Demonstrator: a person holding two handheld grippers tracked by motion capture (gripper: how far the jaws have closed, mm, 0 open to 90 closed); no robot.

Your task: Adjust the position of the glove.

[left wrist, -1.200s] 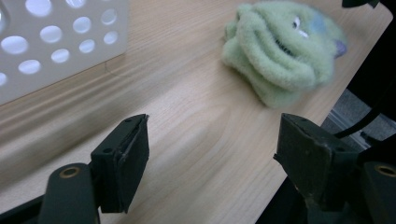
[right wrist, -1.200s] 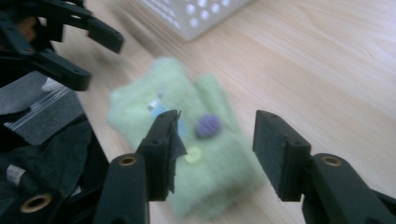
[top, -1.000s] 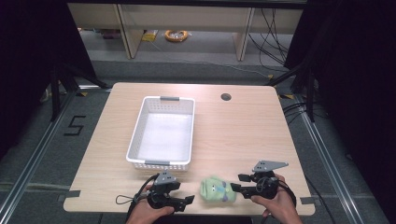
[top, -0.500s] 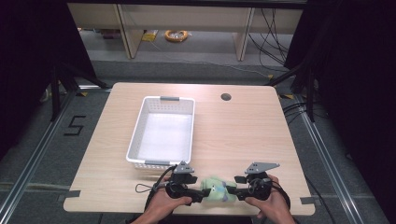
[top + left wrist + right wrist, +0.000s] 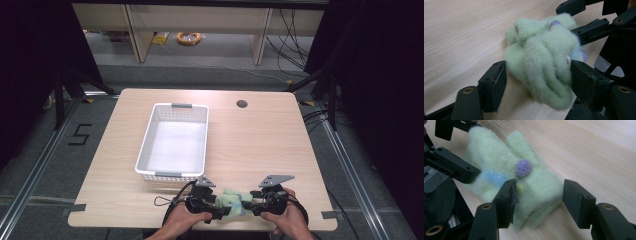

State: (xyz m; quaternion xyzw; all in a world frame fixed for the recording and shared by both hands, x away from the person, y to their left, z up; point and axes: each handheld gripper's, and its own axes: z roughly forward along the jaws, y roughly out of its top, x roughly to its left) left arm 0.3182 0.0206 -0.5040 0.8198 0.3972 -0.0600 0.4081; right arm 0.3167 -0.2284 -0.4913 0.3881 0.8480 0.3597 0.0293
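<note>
A fuzzy pale green glove (image 5: 234,202) with a purple dot and a blue stripe lies near the table's front edge, between my two grippers. My left gripper (image 5: 222,210) reaches it from the left. In the left gripper view the glove (image 5: 541,57) sits between the jaws of that gripper (image 5: 539,80), which have just been closing; one pad touches the fuzz and the other stands a little off. My right gripper (image 5: 248,207) comes from the right. In the right gripper view its pads (image 5: 537,200) rest against both sides of the glove (image 5: 506,170).
A white perforated basket (image 5: 145,150) with nothing in it stands left of the table's middle, just behind the left hand. A round cable hole (image 5: 242,104) lies near the far edge. Bare wood (image 5: 270,145) stretches to the right of the basket.
The left hand has slid right along the front edge until its jaws came around the glove. The right hand has stayed at the glove's right side.
</note>
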